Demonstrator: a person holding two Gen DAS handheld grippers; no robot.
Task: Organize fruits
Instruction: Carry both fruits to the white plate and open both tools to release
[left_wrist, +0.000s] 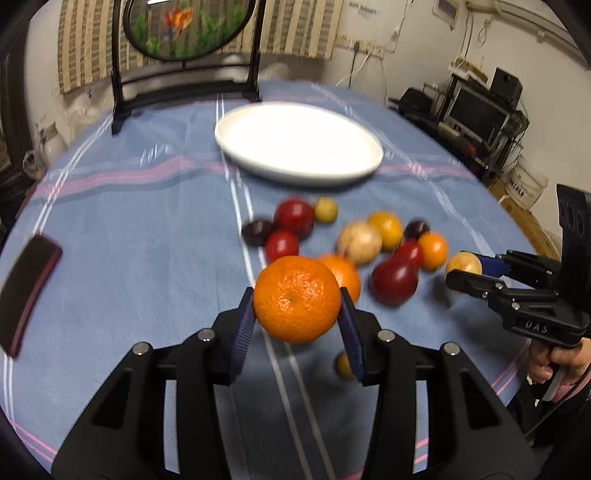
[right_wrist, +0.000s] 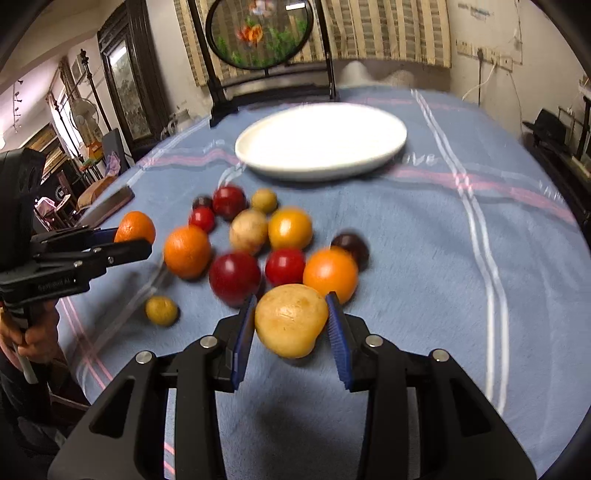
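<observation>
My left gripper (left_wrist: 297, 301) is shut on a large orange (left_wrist: 296, 299) and holds it above the blue cloth; it also shows in the right wrist view (right_wrist: 135, 236) at the left edge. My right gripper (right_wrist: 291, 321) is shut on a pale yellow fruit (right_wrist: 291, 325), lifted off the cloth; in the left wrist view it (left_wrist: 463, 267) sits at the right. A white plate (left_wrist: 299, 147) (right_wrist: 321, 138) lies empty beyond a loose pile of red, orange, yellow and dark fruits (left_wrist: 369, 240) (right_wrist: 258, 240).
A black stand with a round fish picture (left_wrist: 184, 62) stands at the table's far edge. A dark flat block (left_wrist: 26, 288) lies at the left on the cloth. A small yellow fruit (right_wrist: 161, 310) lies apart, near me. Shelves and cables line the right wall.
</observation>
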